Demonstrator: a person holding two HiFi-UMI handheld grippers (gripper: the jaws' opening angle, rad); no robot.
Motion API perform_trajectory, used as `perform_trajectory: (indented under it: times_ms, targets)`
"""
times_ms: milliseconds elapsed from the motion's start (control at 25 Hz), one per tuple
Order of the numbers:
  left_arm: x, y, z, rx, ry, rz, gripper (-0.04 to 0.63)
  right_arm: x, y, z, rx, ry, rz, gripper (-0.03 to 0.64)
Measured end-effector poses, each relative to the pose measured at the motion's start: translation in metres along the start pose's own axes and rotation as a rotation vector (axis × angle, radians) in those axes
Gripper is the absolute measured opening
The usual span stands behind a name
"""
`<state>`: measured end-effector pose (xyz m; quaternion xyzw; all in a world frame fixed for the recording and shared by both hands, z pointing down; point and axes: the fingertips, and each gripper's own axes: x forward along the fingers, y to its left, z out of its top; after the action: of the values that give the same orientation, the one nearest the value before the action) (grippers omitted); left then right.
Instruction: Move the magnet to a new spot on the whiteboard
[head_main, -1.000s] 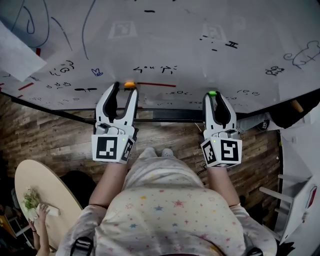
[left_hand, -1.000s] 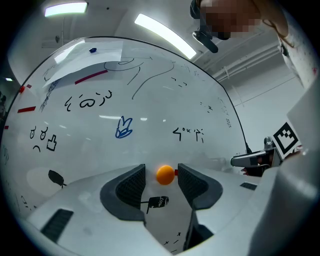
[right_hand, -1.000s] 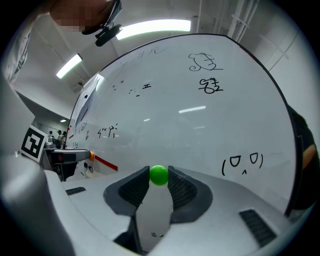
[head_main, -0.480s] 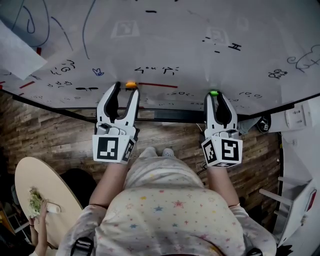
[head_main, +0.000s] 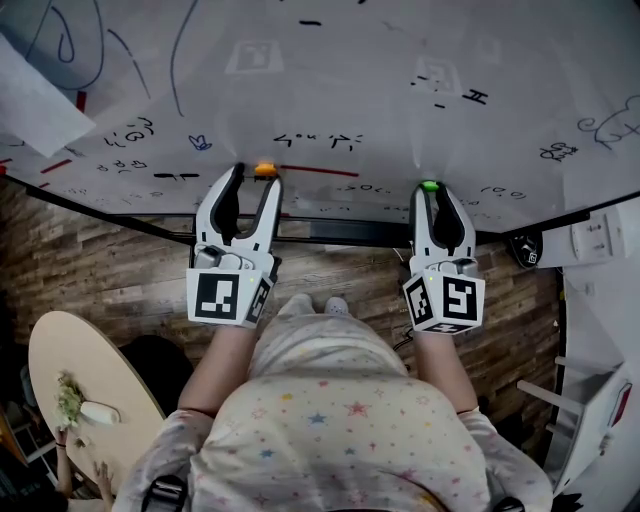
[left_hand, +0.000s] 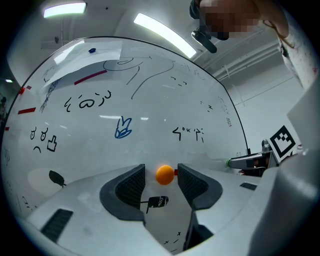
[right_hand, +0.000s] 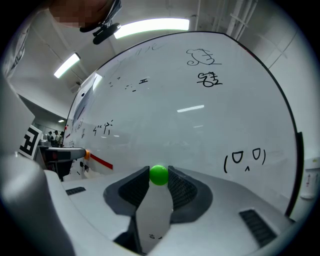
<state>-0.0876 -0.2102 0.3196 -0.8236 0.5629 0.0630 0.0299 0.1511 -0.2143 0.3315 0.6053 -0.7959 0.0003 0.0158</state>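
Left gripper (head_main: 255, 180): fingers (left_hand: 131, 186) spread, gripping nothing. The orange magnet (left_hand: 165, 174) sits between the tips, stuck on the whiteboard (head_main: 350, 90), nearer the right finger.
Right gripper (head_main: 428, 192): fingers (right_hand: 182, 192) clamped on the green magnet (right_hand: 159, 175), at the board.
Beyond: red line (head_main: 318, 170), blue doodle (left_hand: 123, 128), black scribbles.

Bright ceiling strip lights (right_hand: 150, 26), whiteboard (left_hand: 150, 100) glare (fisheye-bent edges)
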Motion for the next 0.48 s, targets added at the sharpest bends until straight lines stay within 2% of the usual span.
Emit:
perform_trajectory:
  times_ms: [480]
  targets:
    - [-0.0002,0.0001,0.0001,-0.001,0.000,-0.002,0.184,0.0005,-0.0001,0.0003,0.000,-0.004,-0.012,0.117]
